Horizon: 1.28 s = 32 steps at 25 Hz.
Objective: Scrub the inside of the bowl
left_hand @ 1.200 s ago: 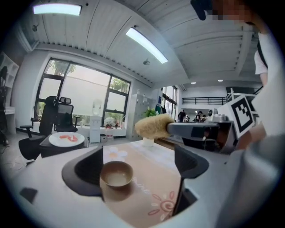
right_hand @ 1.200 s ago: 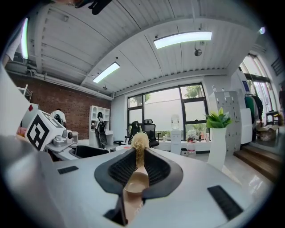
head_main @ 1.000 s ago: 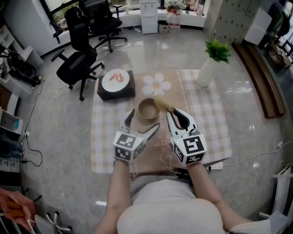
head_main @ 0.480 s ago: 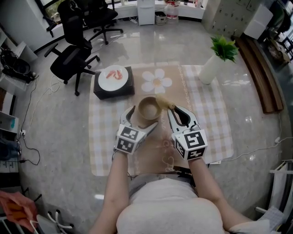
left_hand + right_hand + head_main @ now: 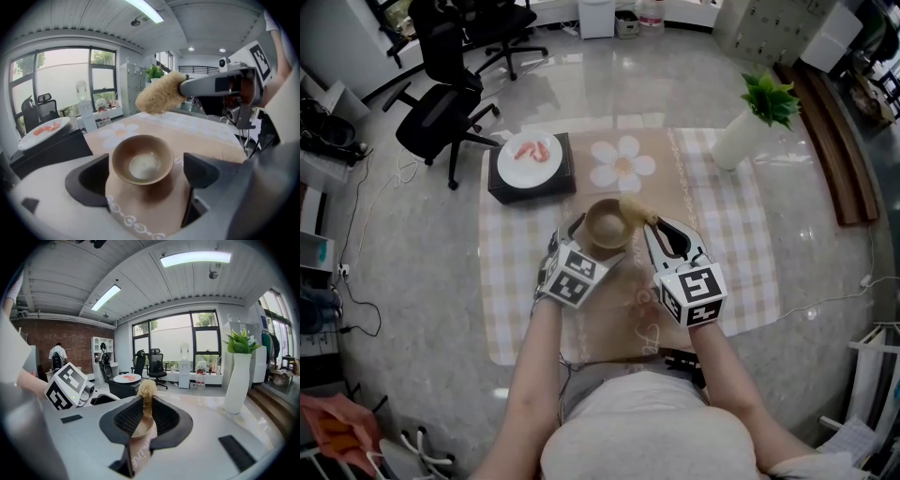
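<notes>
A small brown bowl (image 5: 606,223) sits upright on the beige table runner (image 5: 628,300). My left gripper (image 5: 586,246) is open and low on the runner, one jaw on each side of the bowl (image 5: 142,159), with a gap on both sides. My right gripper (image 5: 661,232) is shut on the handle of a tan, fuzzy scrubber (image 5: 633,208). The scrubber head (image 5: 159,98) hangs just above and beyond the bowl's far right rim, apart from it. In the right gripper view the scrubber (image 5: 146,392) stands between the shut jaws, with the bowl (image 5: 140,430) below them.
A white plate with red food (image 5: 531,153) rests on a black box at the back left. A flower-shaped mat (image 5: 623,161) lies behind the bowl. A white vase with a green plant (image 5: 748,131) stands at the back right. Office chairs (image 5: 441,103) stand beyond the checked cloth.
My left gripper has moved forward, so that its jaws now flank the bowl. The right gripper and the scrubber have stayed almost still by the bowl's right rim.
</notes>
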Each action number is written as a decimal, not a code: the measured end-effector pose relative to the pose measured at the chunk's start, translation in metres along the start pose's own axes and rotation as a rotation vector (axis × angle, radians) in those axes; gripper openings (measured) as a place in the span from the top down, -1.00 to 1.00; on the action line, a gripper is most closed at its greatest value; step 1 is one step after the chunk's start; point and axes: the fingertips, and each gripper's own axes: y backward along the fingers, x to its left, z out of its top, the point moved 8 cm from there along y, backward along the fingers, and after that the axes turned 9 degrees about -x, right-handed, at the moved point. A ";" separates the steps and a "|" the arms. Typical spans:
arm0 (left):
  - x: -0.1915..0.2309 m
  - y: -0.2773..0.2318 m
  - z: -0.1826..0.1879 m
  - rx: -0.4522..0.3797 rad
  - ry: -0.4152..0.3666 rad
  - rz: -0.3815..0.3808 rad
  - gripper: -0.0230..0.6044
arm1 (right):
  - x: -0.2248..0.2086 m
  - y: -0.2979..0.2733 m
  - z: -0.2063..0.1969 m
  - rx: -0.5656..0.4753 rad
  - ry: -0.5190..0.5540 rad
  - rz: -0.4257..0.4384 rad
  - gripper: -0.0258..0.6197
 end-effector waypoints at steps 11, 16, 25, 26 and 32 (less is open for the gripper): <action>0.009 -0.020 -0.006 0.127 -0.032 -0.051 -0.57 | -0.006 -0.019 0.000 0.031 0.019 0.031 0.75; 0.010 -0.020 -0.007 0.124 -0.029 -0.039 -0.57 | -0.008 -0.024 0.006 0.046 0.059 0.086 0.75; 0.010 -0.020 -0.007 0.113 -0.031 -0.039 -0.57 | -0.018 -0.056 0.022 0.154 0.100 0.268 0.74; 0.010 -0.020 -0.007 0.113 -0.031 -0.039 -0.57 | -0.019 -0.061 0.023 0.170 0.094 0.289 0.74; 0.010 -0.020 -0.007 0.120 -0.033 -0.035 -0.57 | -0.010 -0.083 0.018 0.296 0.141 0.377 0.74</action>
